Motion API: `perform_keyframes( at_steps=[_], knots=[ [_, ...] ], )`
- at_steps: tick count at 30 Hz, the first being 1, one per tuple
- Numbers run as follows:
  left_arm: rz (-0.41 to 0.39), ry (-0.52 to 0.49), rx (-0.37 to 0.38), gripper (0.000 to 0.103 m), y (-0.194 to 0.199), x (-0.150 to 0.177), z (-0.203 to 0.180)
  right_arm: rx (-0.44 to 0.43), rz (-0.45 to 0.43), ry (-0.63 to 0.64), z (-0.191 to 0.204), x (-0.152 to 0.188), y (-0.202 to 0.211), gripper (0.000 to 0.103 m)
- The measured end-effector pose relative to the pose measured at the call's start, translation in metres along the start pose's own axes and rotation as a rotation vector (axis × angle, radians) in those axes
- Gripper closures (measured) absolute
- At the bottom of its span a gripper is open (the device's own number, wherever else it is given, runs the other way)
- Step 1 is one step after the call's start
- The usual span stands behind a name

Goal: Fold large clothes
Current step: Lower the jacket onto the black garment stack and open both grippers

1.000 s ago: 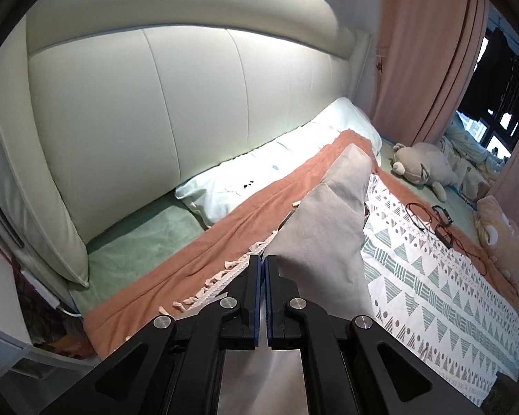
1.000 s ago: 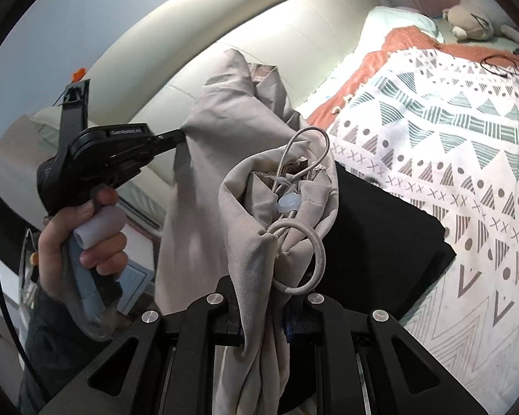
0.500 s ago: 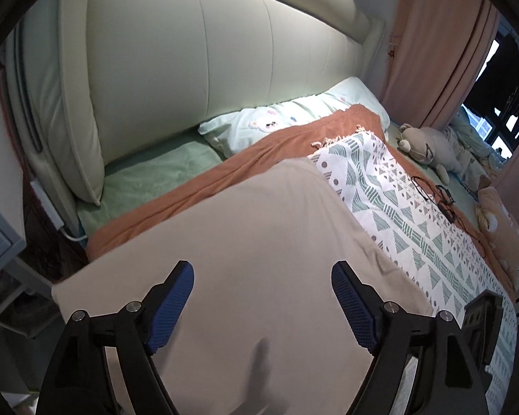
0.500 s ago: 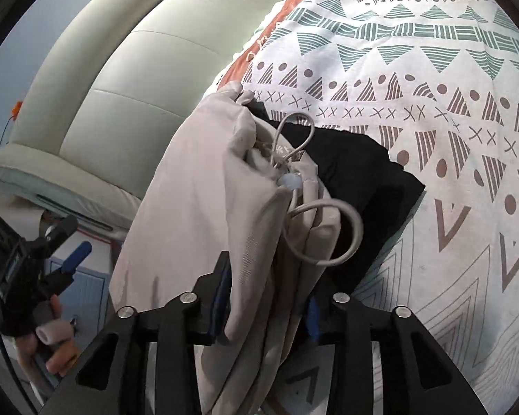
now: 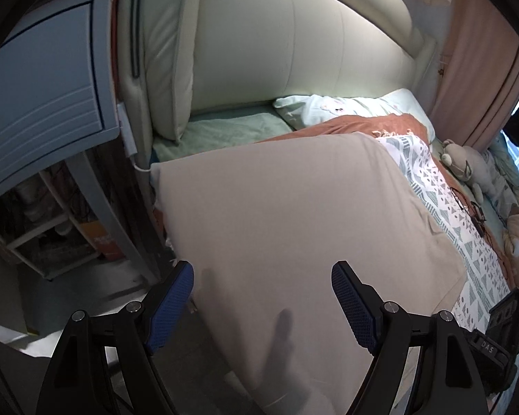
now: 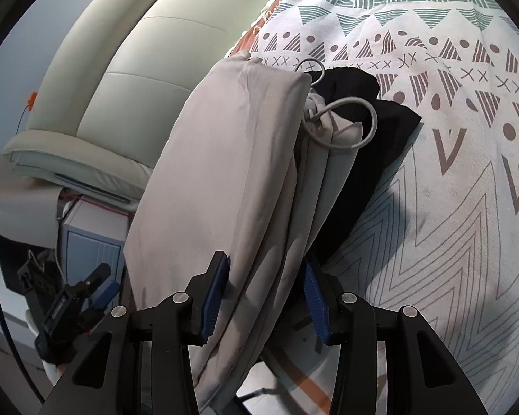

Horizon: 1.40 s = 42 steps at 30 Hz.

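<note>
At the headboard-side edge of the bed (image 5: 225, 128), the beige garment (image 5: 294, 214) lay spread flat over the patterned blanket (image 5: 429, 180), one side hanging off the edge. The left gripper (image 5: 263, 297) hovered over it with jaws spread wide, gripping nothing. The right gripper (image 6: 266, 294) was about half open, having just let go a bit; the folded beige layers and drawstring (image 6: 349, 121) sat loosely between its blue pads (image 6: 214, 290), draped partly over a black garment (image 6: 370, 131) on the blanket.
</note>
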<state>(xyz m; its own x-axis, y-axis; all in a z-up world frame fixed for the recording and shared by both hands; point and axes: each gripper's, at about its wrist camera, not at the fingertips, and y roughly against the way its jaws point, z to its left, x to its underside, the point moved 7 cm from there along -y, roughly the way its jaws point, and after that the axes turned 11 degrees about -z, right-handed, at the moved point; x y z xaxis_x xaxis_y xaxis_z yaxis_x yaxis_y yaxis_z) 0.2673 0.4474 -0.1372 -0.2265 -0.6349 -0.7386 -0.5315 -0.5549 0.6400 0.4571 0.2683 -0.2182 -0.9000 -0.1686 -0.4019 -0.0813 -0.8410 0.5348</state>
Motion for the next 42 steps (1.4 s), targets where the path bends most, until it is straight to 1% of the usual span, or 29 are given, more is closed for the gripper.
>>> perform_keyframes(
  at_steps=[1,4,6,9,12,15,18,20,22,23,25,27,28,31,36,38,40,42],
  knots=[
    [0.006,0.013,-0.016,0.020,-0.001,0.003,0.005,0.001,-0.001,0.012,0.001,0.003,0.001,0.070],
    [0.030,0.045,-0.062,0.020,-0.008,0.014,0.019,0.008,-0.026,0.062,0.007,0.003,0.004,0.085],
    [0.049,0.067,-0.056,0.020,-0.015,0.022,0.024,0.013,-0.035,0.060,0.010,-0.003,0.003,0.089],
    [0.067,0.104,-0.027,0.021,-0.024,0.027,0.026,0.034,-0.049,0.065,0.018,-0.016,-0.001,0.091],
    [0.057,0.102,-0.036,0.021,-0.029,0.026,0.027,0.040,-0.064,0.067,0.027,-0.032,-0.003,0.091],
    [0.072,0.106,-0.034,0.021,-0.033,0.030,0.026,0.071,-0.060,0.085,0.027,-0.040,-0.006,0.091],
    [0.075,0.096,-0.035,0.020,-0.033,0.035,0.025,0.091,-0.032,0.065,0.012,-0.032,-0.009,0.090],
    [0.083,0.082,-0.038,0.021,-0.033,0.040,0.022,0.101,-0.034,0.056,0.001,-0.026,-0.007,0.082],
    [0.095,0.077,-0.033,0.020,-0.033,0.044,0.018,0.132,-0.041,0.050,-0.011,-0.022,-0.003,0.071],
    [0.100,0.074,-0.030,0.020,-0.032,0.046,0.016,0.144,-0.045,0.047,-0.016,-0.020,0.001,0.069],
    [0.100,0.061,-0.032,0.020,-0.028,0.049,0.011,0.169,-0.054,0.045,-0.024,-0.020,0.010,0.069],
    [0.098,0.038,-0.043,0.020,-0.023,0.052,0.005,0.245,-0.070,0.058,-0.033,-0.022,0.022,0.068],
    [0.097,0.030,-0.037,0.020,-0.020,0.053,0.001,0.265,-0.080,0.061,-0.037,-0.024,0.030,0.068],
    [0.085,0.004,-0.031,0.020,-0.009,0.057,-0.011,0.232,-0.101,0.040,-0.043,-0.028,0.055,0.068],
    [0.053,-0.043,0.004,0.020,0.013,0.060,-0.035,0.245,-0.141,0.083,-0.042,-0.031,0.099,0.067],
    [0.031,-0.061,0.038,0.020,0.025,0.061,-0.047,0.256,-0.158,0.093,-0.044,-0.030,0.117,0.061],
    [0.013,-0.079,0.069,0.019,0.037,0.062,-0.058,0.273,-0.177,0.106,-0.045,-0.028,0.133,0.051],
    [-0.003,-0.094,0.094,0.012,0.048,0.063,-0.067,0.308,-0.210,0.125,-0.048,-0.025,0.156,0.044]
  ],
)
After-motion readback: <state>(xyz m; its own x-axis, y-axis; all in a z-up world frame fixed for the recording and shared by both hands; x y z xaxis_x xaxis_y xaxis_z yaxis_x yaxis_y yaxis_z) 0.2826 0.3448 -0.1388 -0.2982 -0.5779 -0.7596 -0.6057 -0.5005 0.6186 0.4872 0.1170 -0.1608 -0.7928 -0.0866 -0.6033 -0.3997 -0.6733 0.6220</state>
